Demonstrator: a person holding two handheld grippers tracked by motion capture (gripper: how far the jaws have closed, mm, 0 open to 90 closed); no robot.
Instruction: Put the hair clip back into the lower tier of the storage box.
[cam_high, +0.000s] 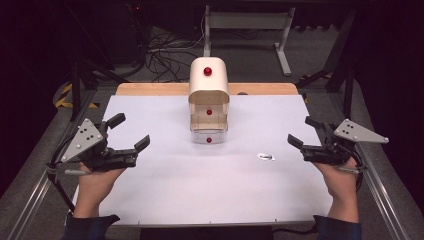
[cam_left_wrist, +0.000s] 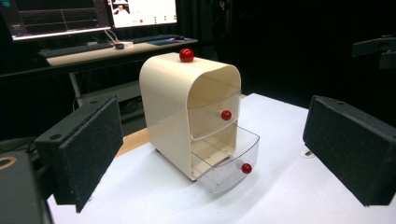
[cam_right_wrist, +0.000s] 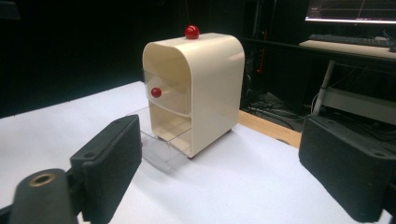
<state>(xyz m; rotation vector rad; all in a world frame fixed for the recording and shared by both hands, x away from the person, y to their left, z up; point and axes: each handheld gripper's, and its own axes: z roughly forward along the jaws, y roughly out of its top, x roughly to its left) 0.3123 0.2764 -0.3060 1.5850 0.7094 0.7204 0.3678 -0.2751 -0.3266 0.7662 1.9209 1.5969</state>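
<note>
Cream plastic two-drawer cabinet with rounded top (cam_high: 208, 85) stood at far middle of white table sheet (cam_high: 170, 190), just before strip of bare wood along far edge (cam_high: 150, 89). Red ball knob on top (cam_high: 207, 71). Upper clear plastic drawer (cam_left_wrist: 212, 116) pushed in, red knob at front. Lower clear plastic drawer (cam_left_wrist: 229, 163) pulled out toward near side, red knob at front (cam_left_wrist: 246, 168); seemed empty in left gripper view. No brand, label or lettering found on cabinet or drawers.

Left gripper (cam_high: 131, 133) hovered over left part of sheet, well apart from cabinet, held in person's left hand (cam_high: 97, 182). Jaws spread wide, gripping nothing; cabinet seen between black pads (cam_left_wrist: 84, 149) only as distant background. Grey three-cornered plate on top (cam_high: 82, 140).

Right gripper (cam_high: 302, 132) hovered near right edge of sheet, likewise well apart from cabinet, held in right hand (cam_high: 342, 192). Jaws parted wide, nothing between them; black pads (cam_right_wrist: 109, 163) framed cabinet's side from afar.

Small flat pale tag or sticker (cam_high: 266, 157) lay on sheet between cabinet and right gripper, nearer gripper; dark marking on it too small to read.

Monitors on desk behind table (cam_left_wrist: 93, 14) noted in left gripper view; screen text blurred, unreadable.
</note>
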